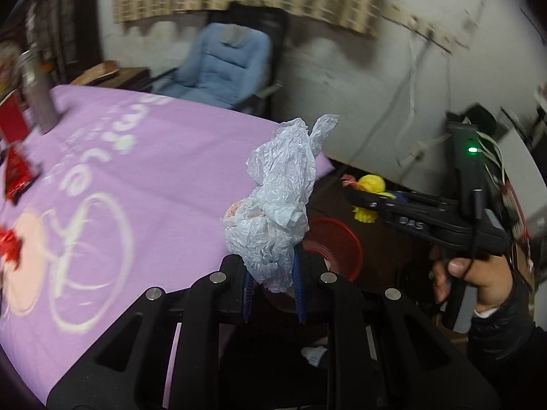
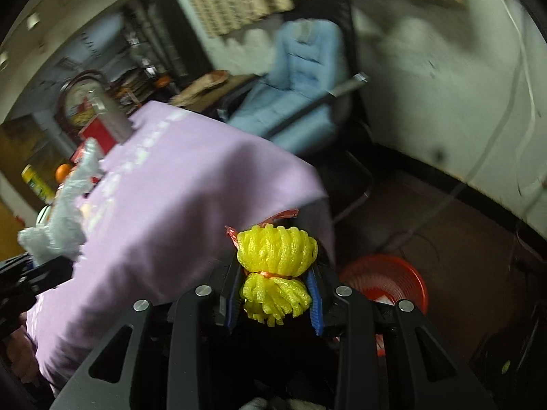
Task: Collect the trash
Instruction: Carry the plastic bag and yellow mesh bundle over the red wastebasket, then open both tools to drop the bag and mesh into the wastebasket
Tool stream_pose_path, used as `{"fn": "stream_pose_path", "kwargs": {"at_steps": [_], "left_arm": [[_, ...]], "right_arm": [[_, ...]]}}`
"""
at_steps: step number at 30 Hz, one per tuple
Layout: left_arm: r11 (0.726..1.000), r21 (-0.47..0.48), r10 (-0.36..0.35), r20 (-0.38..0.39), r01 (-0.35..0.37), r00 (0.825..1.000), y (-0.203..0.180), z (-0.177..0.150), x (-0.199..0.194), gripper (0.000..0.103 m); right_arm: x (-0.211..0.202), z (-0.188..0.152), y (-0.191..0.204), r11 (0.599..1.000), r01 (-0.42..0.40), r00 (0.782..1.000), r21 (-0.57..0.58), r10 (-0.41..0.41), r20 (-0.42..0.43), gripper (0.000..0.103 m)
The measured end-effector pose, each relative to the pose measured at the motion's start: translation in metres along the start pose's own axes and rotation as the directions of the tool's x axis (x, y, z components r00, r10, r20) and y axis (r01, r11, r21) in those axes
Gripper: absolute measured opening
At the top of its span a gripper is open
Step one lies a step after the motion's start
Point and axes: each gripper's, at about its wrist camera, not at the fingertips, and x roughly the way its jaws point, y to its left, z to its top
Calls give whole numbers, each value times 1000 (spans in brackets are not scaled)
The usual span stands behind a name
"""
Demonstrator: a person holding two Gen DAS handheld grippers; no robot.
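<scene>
Both grippers tilt downward past the table's (image 1: 136, 171) edge: the left gripper (image 1: 271, 283) clamps a crumpled plastic bag (image 1: 277, 205), the right gripper (image 2: 275, 302) pinches yellow foam netting (image 2: 277, 256). The red bin (image 2: 386, 280) sits on the floor below; its contents are unclear.

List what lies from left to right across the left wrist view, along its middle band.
Red wrapper → purple tablecloth → crumpled white plastic bag held in the left gripper → red basket → yellow foam net in the right gripper → the person's right hand.
</scene>
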Motion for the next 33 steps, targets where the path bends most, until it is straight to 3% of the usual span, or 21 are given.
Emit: {"fn": "stream_pose_path", "kwargs": {"at_steps": [9,20,26,33], "left_arm": [[992,109,-53,-126,67,991,-52,0,59,21],[975,183,-68,-301,128,951,-84,-17,134,21],[966,191,-90,-390,177,916,-95,-26,180,21],[966,178,-73,-510,188,857,-107,-37,253,21]], "right_arm": [[41,-38,-73,988,49,993,149,-33,-109,32],[80,-70,-132,953,160,977,258,-115,-182,32],[99,-93,-165,927,178,966,330,-102,-235,32],[131,-111,-200,888,174,958,426,-52,-283,32]]}}
